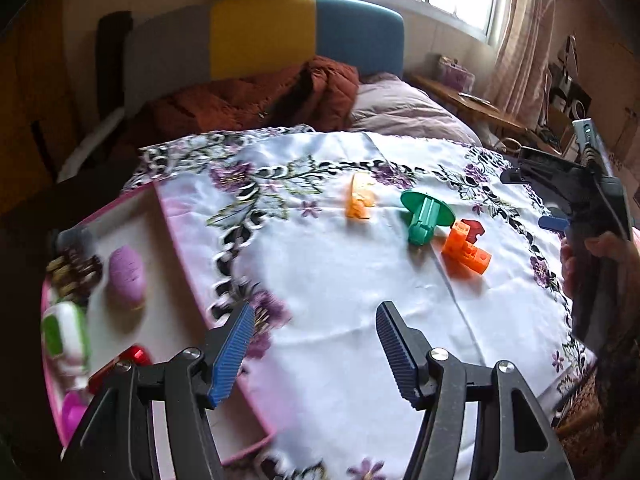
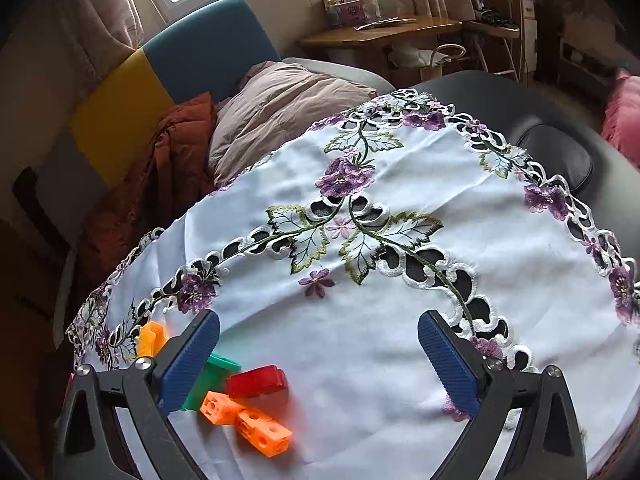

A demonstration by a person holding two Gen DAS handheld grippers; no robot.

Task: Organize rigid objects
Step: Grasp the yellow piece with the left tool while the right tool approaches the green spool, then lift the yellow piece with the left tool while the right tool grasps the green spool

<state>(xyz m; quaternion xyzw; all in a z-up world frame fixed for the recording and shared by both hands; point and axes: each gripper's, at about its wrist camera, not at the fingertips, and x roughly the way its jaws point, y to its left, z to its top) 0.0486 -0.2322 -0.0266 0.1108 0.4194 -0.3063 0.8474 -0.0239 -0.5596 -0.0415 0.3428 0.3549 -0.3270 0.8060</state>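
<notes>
Nearly Over the Blocks, Both Grippers Empty

Right now the right gripper [image 2: 320, 360] hovers with its jaws spread wide and nothing between them, above the embroidered tablecloth [image 2: 380, 320]. The orange block [image 2: 248, 420], red block [image 2: 258, 380] and green piece [image 2: 210, 380] sit just beside its left finger [image 2: 188, 360], with the yellow piece [image 2: 152, 338] farther left. The left gripper [image 1: 316, 352] is likewise partly open and empty, near the pink tray [image 1: 168, 220] at the left, which already holds a purple oval [image 1: 126, 278]. To do this step well, I'd shift the right gripper left until one block sits squarely between the pads, then close on flat faces, avoiding its neighbours.
</notes>
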